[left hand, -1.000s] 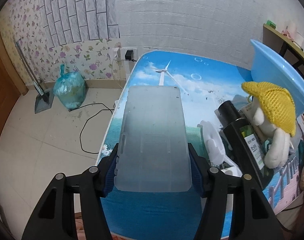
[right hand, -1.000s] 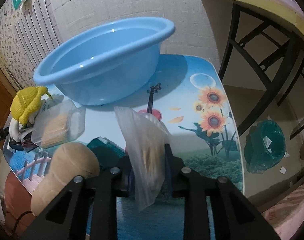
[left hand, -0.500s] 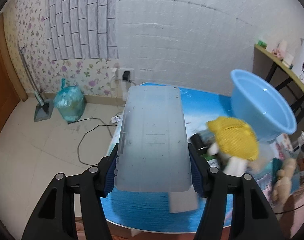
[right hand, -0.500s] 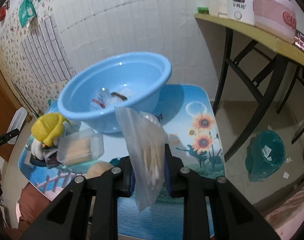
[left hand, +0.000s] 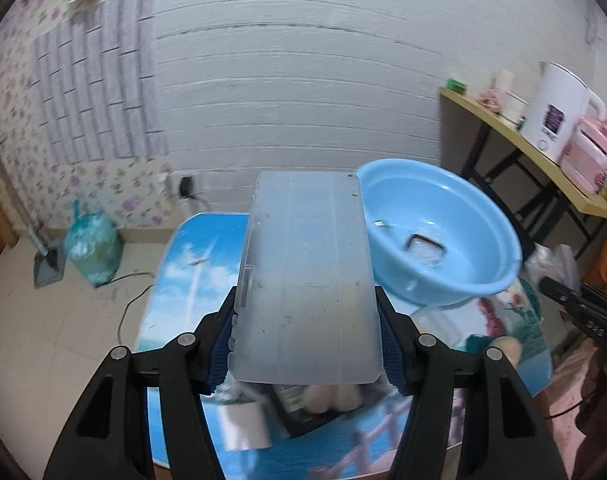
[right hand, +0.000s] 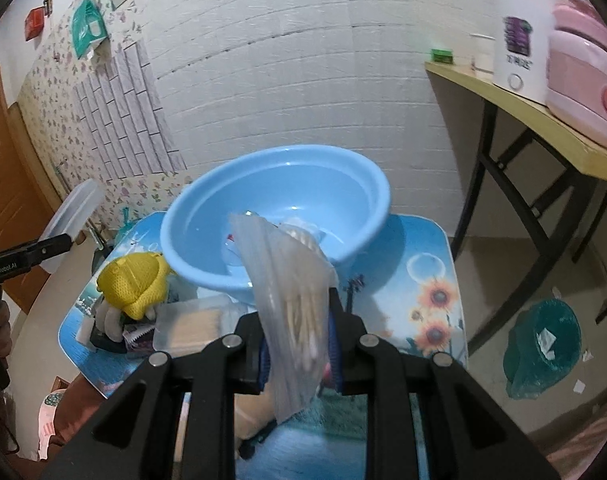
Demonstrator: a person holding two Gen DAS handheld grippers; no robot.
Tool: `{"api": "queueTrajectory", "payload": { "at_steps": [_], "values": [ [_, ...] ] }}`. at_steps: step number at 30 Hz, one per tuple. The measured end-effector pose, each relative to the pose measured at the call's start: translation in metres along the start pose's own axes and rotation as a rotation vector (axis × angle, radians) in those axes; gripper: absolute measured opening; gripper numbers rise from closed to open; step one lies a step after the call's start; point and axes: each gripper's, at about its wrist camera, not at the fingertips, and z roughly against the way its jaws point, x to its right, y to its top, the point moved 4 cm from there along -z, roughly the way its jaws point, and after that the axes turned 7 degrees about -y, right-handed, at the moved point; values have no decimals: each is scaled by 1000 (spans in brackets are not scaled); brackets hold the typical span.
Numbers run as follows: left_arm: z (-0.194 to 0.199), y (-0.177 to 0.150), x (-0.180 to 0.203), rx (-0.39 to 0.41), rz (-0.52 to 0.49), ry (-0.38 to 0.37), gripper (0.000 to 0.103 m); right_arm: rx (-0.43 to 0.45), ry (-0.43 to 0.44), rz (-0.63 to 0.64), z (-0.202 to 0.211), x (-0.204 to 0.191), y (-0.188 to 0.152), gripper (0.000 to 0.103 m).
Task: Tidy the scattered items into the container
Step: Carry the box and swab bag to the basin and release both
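White brick wall stands behind the worktop [right hand: 431, 248]; left claw [left hand: 307, 344] pinches a stiff, light plastic case [left hand: 307, 276] by its edges beside the blue basin [left hand: 443, 236]; right claw [right hand: 299, 344] pinches a limp, slippery bag of cotton swabs [right hand: 291, 300] before it.

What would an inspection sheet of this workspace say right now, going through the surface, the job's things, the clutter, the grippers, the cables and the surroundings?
Surface: small table with a printed sky and sunflower cover.
Job's things: blue basin on the table, a few small items already inside; translucent plastic case and clear bag of cotton swabs both lifted.
Clutter: plush toy with yellow hat, clear box and dark packets crowded at the table's left end.
Grippers: left gripper shut on the plastic case; right gripper shut on the bag.
Cables: black cord across the floor; a plug in the wall socket.
Surroundings: teal rubbish bag, green bin, shelf with white and pink appliances.
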Motion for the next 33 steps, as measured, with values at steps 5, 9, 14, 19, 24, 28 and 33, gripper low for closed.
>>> {"api": "queueTrajectory", "payload": {
  "at_steps": [5, 9, 14, 19, 24, 28, 33],
  "values": [
    [-17, 13, 35, -17, -51, -52, 60, 10, 28, 12, -7, -6, 8, 22],
    [-36, 21, 59, -39, -92, -79, 60, 7, 36, 9, -19, -4, 12, 22],
    [-56, 28, 86, -62, -127, -109, 61, 6, 48, -4, -30, 1, 16, 22],
    [-78, 34, 102, -89, -150, -126, 61, 9, 60, 9, -43, 2, 22, 22],
    [-101, 36, 114, -123, -176, -129, 61, 20, 68, 29, -55, 2, 29, 22],
    [-114, 35, 117, -138, -181, -125, 61, 22, 80, 26, -62, 3, 33, 23],
    [-126, 33, 114, -159, -181, -115, 61, 17, 91, 28, -68, 3, 35, 24]
  ]
}}
